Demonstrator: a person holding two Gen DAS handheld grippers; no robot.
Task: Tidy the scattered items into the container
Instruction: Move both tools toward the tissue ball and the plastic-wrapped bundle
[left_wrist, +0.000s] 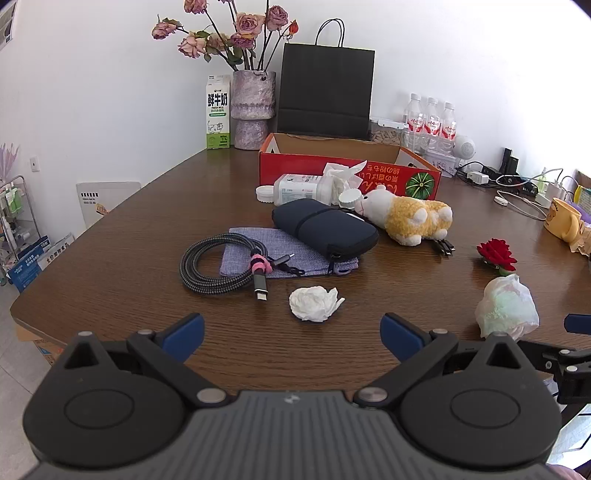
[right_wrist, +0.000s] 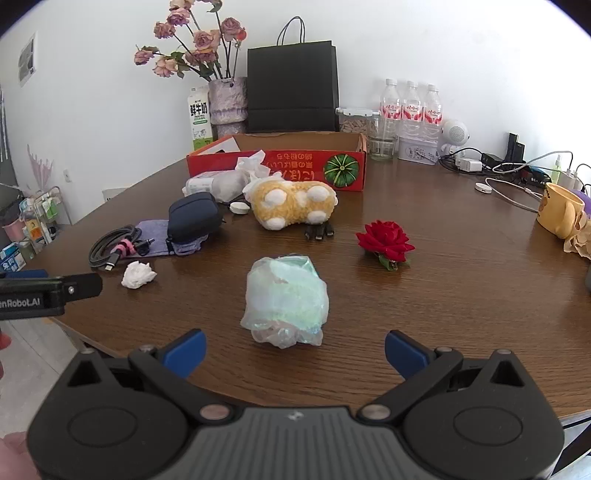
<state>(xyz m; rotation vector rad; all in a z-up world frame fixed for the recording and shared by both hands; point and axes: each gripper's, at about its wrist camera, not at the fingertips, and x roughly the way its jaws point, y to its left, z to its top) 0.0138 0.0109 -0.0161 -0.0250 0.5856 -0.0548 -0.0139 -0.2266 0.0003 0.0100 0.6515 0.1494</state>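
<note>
White walls (left_wrist: 92, 110); brown wood-grain table (left_wrist: 129, 258); pale tiled floor (left_wrist: 22, 354); wire rack (left_wrist: 18, 206) at left; daylight.

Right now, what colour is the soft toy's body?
Yellow, with white paws, on the soft toy; the right wrist view shows it best.

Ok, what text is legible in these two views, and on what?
"鲜牛奶" and "FRESH MILK": milk carton.
"nRobot.AI", start cut off: left gripper seen from the right wrist.
Upside-down white print on the red box: not reliably readable.
Water bottle labels: too small.
</note>
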